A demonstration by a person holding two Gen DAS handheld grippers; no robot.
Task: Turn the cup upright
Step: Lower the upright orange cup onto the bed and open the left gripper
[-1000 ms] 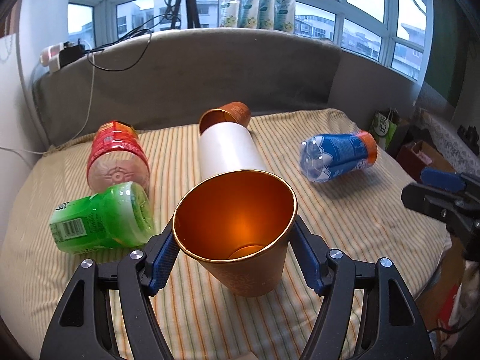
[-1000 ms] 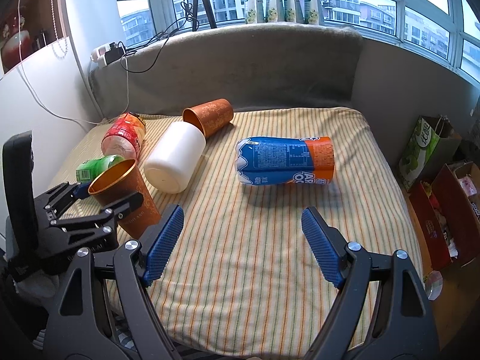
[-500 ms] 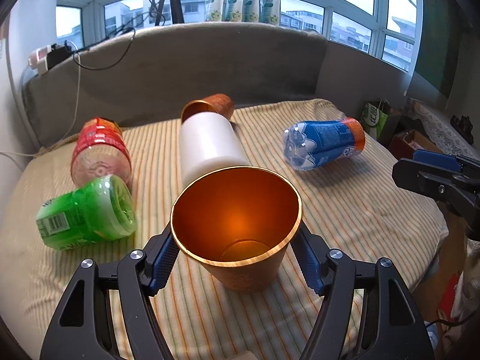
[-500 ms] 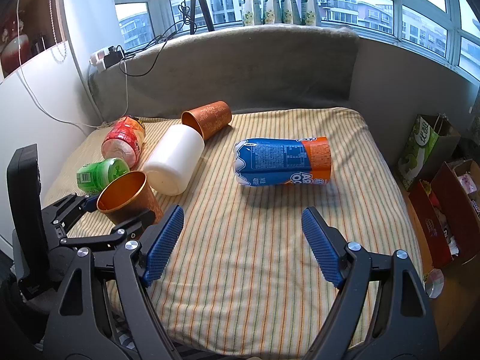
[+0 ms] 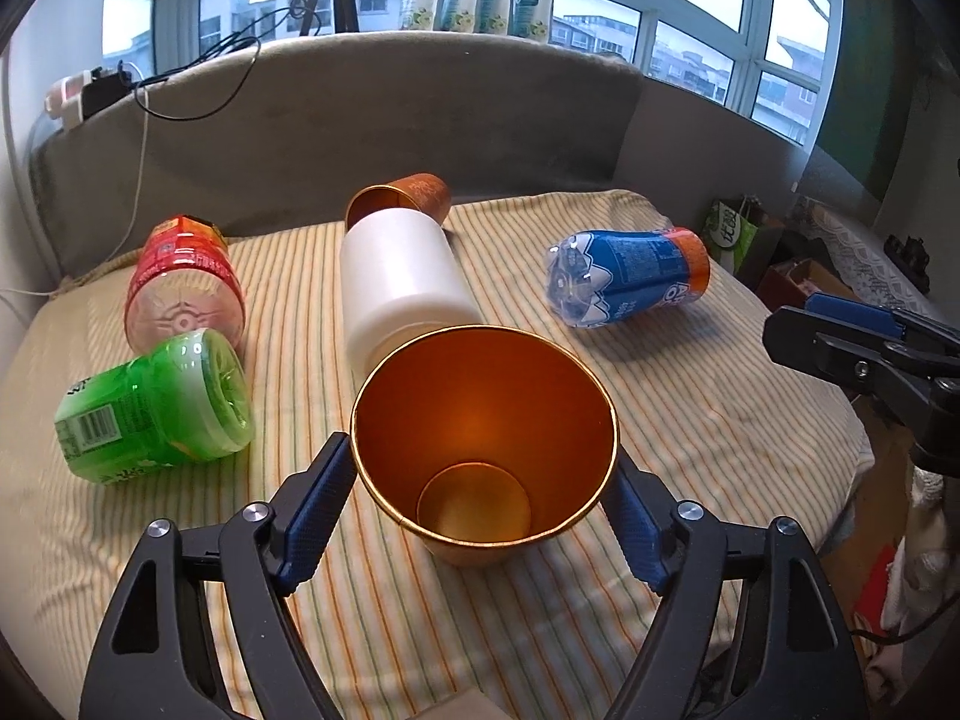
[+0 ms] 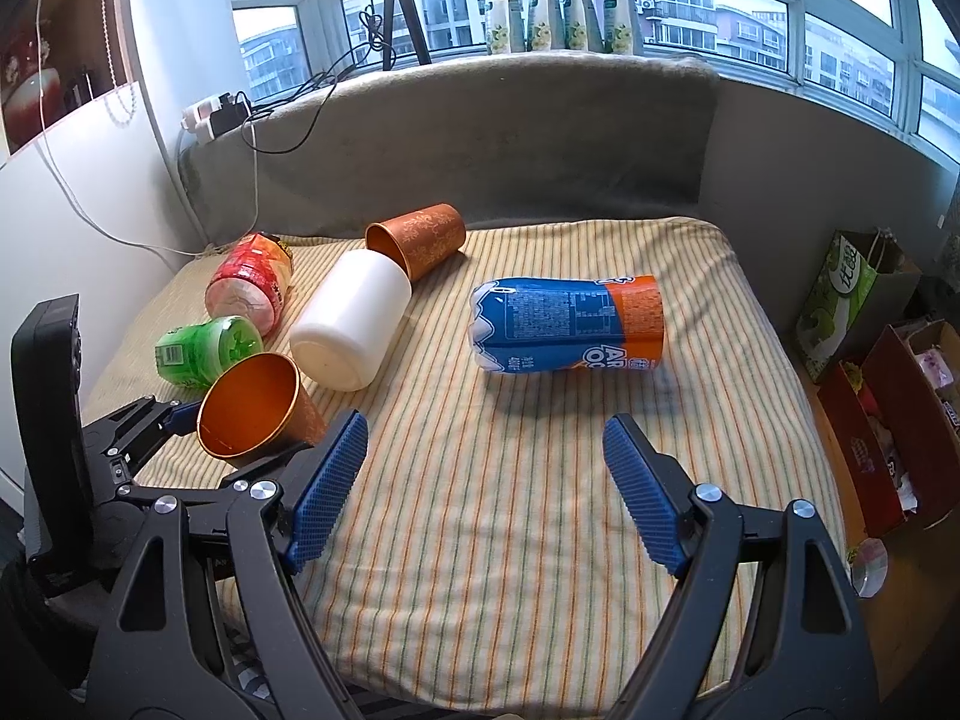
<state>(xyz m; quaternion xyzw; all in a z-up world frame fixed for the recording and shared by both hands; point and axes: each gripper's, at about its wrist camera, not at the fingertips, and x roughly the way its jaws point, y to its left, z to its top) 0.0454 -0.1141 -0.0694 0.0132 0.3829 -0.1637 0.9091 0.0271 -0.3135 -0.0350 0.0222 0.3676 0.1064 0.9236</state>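
A copper-orange cup [image 5: 480,450] is held between the blue pads of my left gripper [image 5: 483,501], mouth up and tilted toward the camera, its base at or just above the striped cloth [image 5: 660,396]. In the right wrist view the same cup [image 6: 255,408] leans left in the left gripper at the near-left edge. A second copper cup [image 5: 402,198] lies on its side at the back, also seen in the right wrist view [image 6: 420,237]. My right gripper [image 6: 486,492] is open and empty over the front of the cloth.
A white jar [image 5: 402,282], a red bottle [image 5: 183,288], a green bottle [image 5: 156,414] and a blue-orange bottle [image 5: 624,282] lie on their sides on the cloth. A grey padded back wall [image 5: 420,114] rises behind. Bags and boxes [image 6: 888,360] stand on the floor at right.
The left gripper has lowered and tipped the held cup, so its mouth faces more upward and its base has come down toward the cloth. The right gripper has barely moved.
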